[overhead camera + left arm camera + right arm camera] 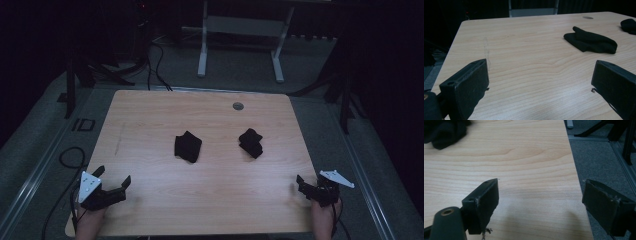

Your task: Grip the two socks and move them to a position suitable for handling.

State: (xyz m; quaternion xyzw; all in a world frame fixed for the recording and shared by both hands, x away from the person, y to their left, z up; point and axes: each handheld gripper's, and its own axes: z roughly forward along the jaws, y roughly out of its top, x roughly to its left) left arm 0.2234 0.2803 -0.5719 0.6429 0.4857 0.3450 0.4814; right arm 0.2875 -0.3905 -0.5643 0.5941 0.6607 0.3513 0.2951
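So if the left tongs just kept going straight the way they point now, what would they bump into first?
Probably the nearer black cloth. The left tongs stand open over bare table, and the cloth lies ahead, slightly right of their line, so they might just pass it.

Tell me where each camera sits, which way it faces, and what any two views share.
High view: above the near edge, looking forward and down at the table; both hands, left gripper, right gripper.
Left gripper view: looks across the table between open jaws at the left black cloth.
Right gripper view: faces the table's right edge; open jaws.
Shared: both cloths, right black cloth.
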